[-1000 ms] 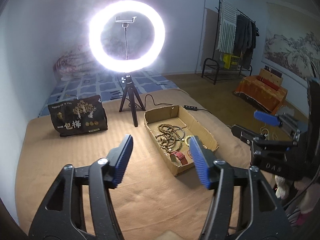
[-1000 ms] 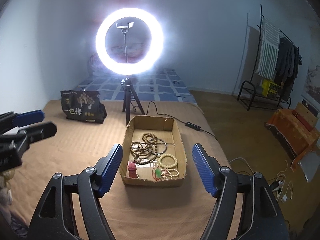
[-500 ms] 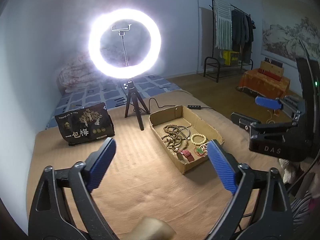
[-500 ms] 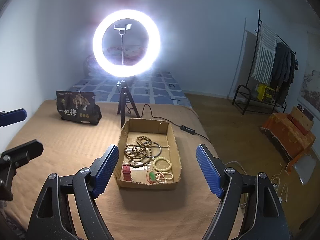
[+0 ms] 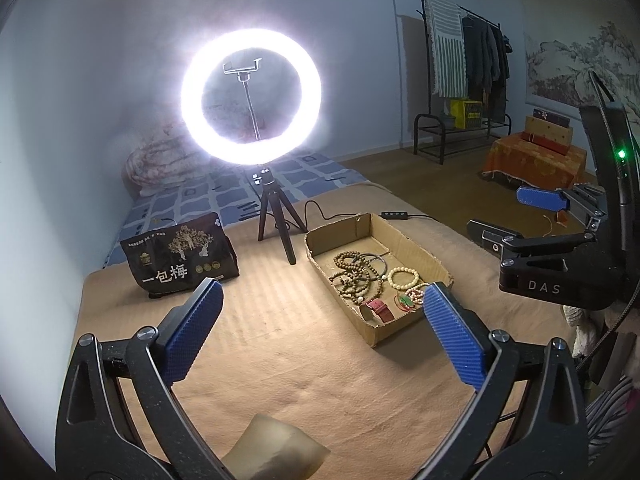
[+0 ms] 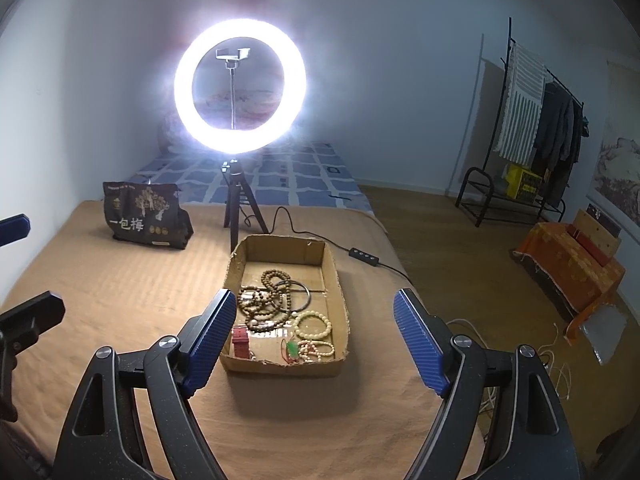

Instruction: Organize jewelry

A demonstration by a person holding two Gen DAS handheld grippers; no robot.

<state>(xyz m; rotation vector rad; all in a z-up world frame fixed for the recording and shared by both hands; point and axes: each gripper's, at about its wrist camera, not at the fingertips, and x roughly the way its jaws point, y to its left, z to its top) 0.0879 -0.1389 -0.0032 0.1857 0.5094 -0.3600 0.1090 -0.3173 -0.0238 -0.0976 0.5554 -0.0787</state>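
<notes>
A shallow cardboard box (image 5: 424,258) (image 6: 332,264) lies on the tan bed cover. It holds brown bead strands (image 5: 354,272) (image 6: 266,300), a dark bangle (image 6: 298,294), a cream bead bracelet (image 5: 404,278) (image 6: 314,324), a red strap (image 5: 380,309) (image 6: 241,342) and a small green piece (image 6: 292,347). My left gripper (image 5: 320,324) is open and empty, above the cover in front of the box. My right gripper (image 6: 314,340) is open and empty, above the box's near end; it also shows in the left wrist view (image 5: 516,220).
A lit ring light on a small tripod (image 5: 276,216) (image 6: 240,208) stands behind the box, its cable and switch (image 6: 364,258) trailing right. A black snack bag (image 5: 180,264) (image 6: 144,216) stands at the back left. The bed's right edge drops to a wooden floor with cables (image 6: 556,364).
My left gripper has opened wider and pulled back and up from the box. My right gripper has drawn back slightly and stayed open. The jewelry has not moved.
</notes>
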